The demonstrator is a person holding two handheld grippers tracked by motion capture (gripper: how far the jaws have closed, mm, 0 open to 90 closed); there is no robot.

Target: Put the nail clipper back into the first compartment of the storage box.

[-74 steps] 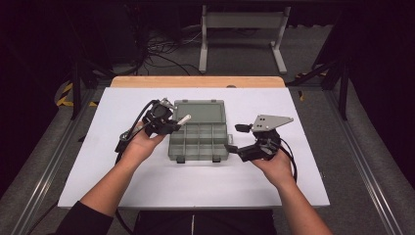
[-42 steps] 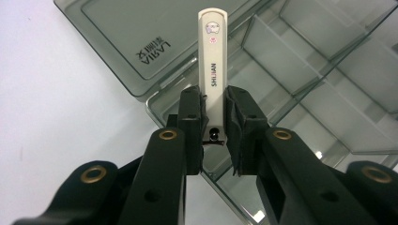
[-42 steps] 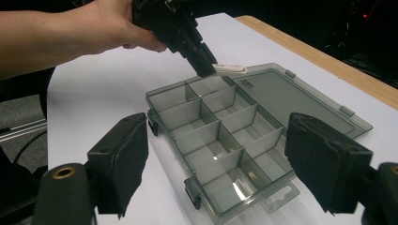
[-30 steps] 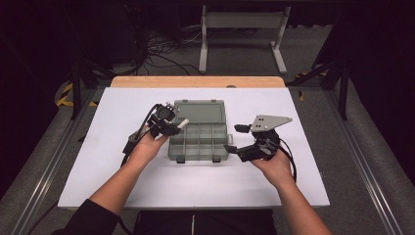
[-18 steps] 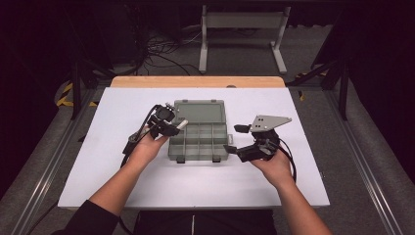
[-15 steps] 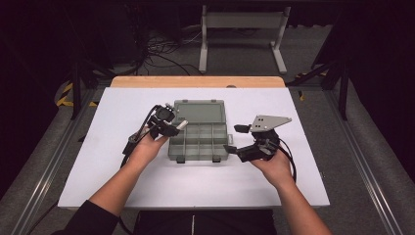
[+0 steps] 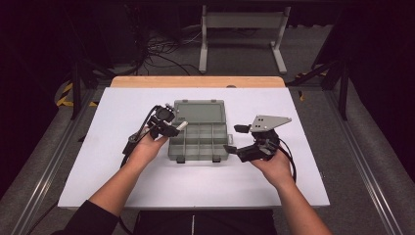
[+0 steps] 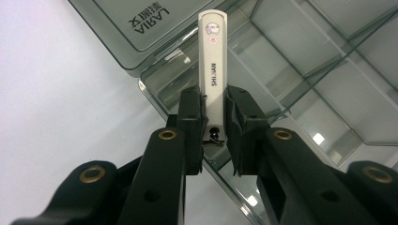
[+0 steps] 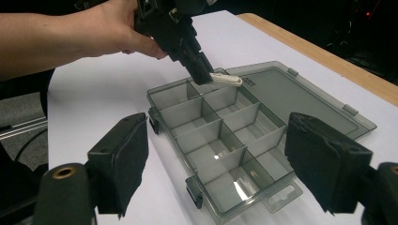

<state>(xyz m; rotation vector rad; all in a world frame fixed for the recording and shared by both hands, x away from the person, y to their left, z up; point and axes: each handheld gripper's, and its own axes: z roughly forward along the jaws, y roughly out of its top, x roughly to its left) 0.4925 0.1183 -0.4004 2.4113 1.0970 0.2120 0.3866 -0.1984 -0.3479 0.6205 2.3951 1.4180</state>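
Movement since the earlier high-view pictures is small but telling: the left gripper [image 7: 177,128] has drifted from just off the box's left edge to sit over its rear-left corner, while the right gripper [image 7: 234,139] has stayed put beside the box's right side. In the high view one open compartment box [image 7: 198,143] lies on the white table [image 7: 122,186], its lid [image 7: 199,110] folded flat behind it, and one small white stick [image 7: 181,126] pokes out from the left gripper's tips above the rear-left cells. That suggests the stick is about to be lowered into a compartment.

From the left gripper view, the jaws are clamped on the white stick [image 8: 213,75], which points out over the clear divided tray [image 8: 300,93], close to the hinge line with the lid [image 8: 141,28].

From the right gripper view, its two jaws stand wide apart with nothing between them, framing the near end of the box [image 9: 220,136]. Beyond, the left gripper [image 9: 202,75] holds the stick [image 9: 226,78] just above the far cells. Count: one stick, one box, two latches on its near edge, roughly eight compartments, all apparently empty.
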